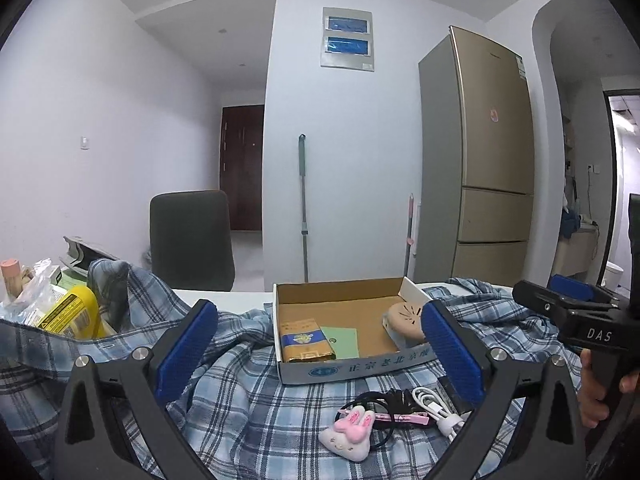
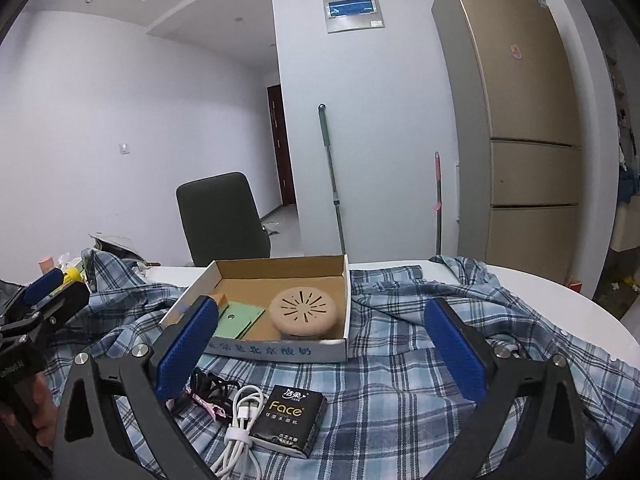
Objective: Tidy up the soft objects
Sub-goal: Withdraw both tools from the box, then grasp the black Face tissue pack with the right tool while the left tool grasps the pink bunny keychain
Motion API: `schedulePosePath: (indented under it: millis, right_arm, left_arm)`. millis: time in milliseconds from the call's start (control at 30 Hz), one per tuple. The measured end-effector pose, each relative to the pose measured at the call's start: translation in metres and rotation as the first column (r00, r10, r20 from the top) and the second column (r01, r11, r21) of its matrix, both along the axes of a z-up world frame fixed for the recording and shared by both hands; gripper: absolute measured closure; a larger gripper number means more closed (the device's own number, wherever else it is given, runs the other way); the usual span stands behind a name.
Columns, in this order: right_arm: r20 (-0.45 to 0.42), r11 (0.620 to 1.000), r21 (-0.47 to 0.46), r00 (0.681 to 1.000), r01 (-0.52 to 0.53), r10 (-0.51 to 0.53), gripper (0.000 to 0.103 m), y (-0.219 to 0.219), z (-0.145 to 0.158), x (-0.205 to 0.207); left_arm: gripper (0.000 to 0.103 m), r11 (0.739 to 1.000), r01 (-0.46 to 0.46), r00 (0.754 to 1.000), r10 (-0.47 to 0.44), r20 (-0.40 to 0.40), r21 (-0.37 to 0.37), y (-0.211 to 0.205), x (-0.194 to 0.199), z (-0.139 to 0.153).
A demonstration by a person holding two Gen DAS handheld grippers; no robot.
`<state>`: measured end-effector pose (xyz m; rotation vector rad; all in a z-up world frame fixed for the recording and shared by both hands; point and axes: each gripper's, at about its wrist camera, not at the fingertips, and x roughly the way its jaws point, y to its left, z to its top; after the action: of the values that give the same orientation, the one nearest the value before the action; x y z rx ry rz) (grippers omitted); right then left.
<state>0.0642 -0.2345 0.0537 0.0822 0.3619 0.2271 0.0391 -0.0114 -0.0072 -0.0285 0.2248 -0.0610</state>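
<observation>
Our left gripper [image 1: 320, 344] has its blue-padded fingers [image 1: 184, 350] spread wide with nothing between them, and our right gripper [image 2: 322, 344] is spread just as wide and equally bare. Both hover level above the plaid shirt [image 2: 400, 380] draped over the white table [image 2: 560, 296], pointing toward the open cardboard box [image 1: 340, 368]. In the left wrist view the right gripper shows at the far right edge, our hand [image 1: 600, 392] wrapped round its handle.

The plush bunny [image 1: 352, 434] lies on the shirt near and between the left fingers, touching a black hair tie [image 1: 380, 400] and a pink clip [image 1: 400, 418], with a coiled white cable [image 2: 240, 428] just beside them. A black tissue pack [image 2: 286, 420] lies on the shirt next to the cable, low between the right fingers, nearer the left one. Inside the box sit a round beige vented disc [image 2: 304, 310], a green card [image 2: 236, 318] and a gold-and-blue packet [image 1: 304, 340].
</observation>
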Motion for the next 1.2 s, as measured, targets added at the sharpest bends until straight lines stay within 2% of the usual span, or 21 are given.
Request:
schedulePosePath:
  millis: [133, 200, 267, 333, 400, 467, 567, 667, 767, 933, 1033, 1200]
  right_arm:
    - [0.001, 1.0, -0.01, 1.0, 0.01, -0.01, 0.0, 0.002, 0.0, -0.001]
    - [-0.026, 1.0, -0.013, 1.0, 0.017, -0.018, 0.0, 0.002, 0.001, 0.002]
    - [-0.091, 0.998, -0.04, 0.995, 0.039, -0.042, 0.0, 0.005, 0.004, 0.008]
    - [-0.189, 0.999, -0.028, 0.981, 0.037, -0.041, 0.0, 0.005, 0.006, 0.019]
    - [-0.326, 1.0, -0.021, 0.945, 0.022, -0.028, 0.002, 0.008, 0.003, 0.034]
    - [-0.44, 1.0, 0.004, 0.898, -0.02, 0.019, 0.013, 0.013, -0.004, 0.048]
    - [-0.56, 0.998, -0.019, 0.828, -0.056, 0.036, 0.02, 0.025, -0.021, 0.064]
    - [-0.64, 0.997, -0.021, 0.767, -0.075, 0.044, 0.028, 0.034, -0.044, 0.072]
    - [-0.678, 0.996, -0.032, 0.734, -0.082, 0.039, 0.036, 0.042, -0.06, 0.076]
    - [-0.709, 0.995, -0.054, 0.705, -0.082, 0.019, 0.046, 0.048, -0.073, 0.081]
    - [-0.716, 0.994, -0.07, 0.698, -0.079, 0.005, 0.054, 0.049, -0.077, 0.083]
    - [-0.708, 0.992, -0.077, 0.707, -0.096, 0.014, 0.058, 0.049, -0.075, 0.082]
  left_arm:
    - [0.0, 1.0, 0.003, 1.0, -0.003, -0.022, -0.013, 0.003, 0.004, 0.0]
    - [0.0, 1.0, -0.002, 1.0, 0.001, -0.029, -0.027, 0.006, 0.004, 0.001]
    - [0.0, 0.999, 0.001, 0.999, -0.002, -0.039, -0.037, 0.008, 0.005, 0.002]
    - [0.0, 0.999, -0.003, 0.999, 0.001, -0.05, -0.033, 0.008, 0.007, 0.004]
    - [0.0, 1.0, -0.002, 0.998, 0.0, -0.056, -0.03, 0.008, 0.007, 0.005]
    - [0.0, 1.0, 0.003, 0.998, -0.005, -0.069, -0.026, 0.007, 0.009, 0.006]
    - [0.0, 1.0, 0.011, 0.994, -0.014, -0.111, -0.023, 0.006, 0.013, 0.005]
    - [0.0, 1.0, 0.02, 0.984, -0.023, -0.174, -0.019, 0.005, 0.02, 0.003]
    - [0.0, 0.999, 0.028, 0.977, -0.035, -0.212, -0.035, 0.008, 0.023, 0.002]
    - [0.0, 0.999, 0.026, 0.972, -0.035, -0.234, -0.043, 0.011, 0.027, -0.002]
    - [0.0, 0.999, 0.026, 0.97, -0.035, -0.242, -0.04, 0.012, 0.028, -0.003]
    - [0.0, 0.999, 0.028, 0.967, -0.037, -0.254, -0.039, 0.012, 0.031, -0.005]
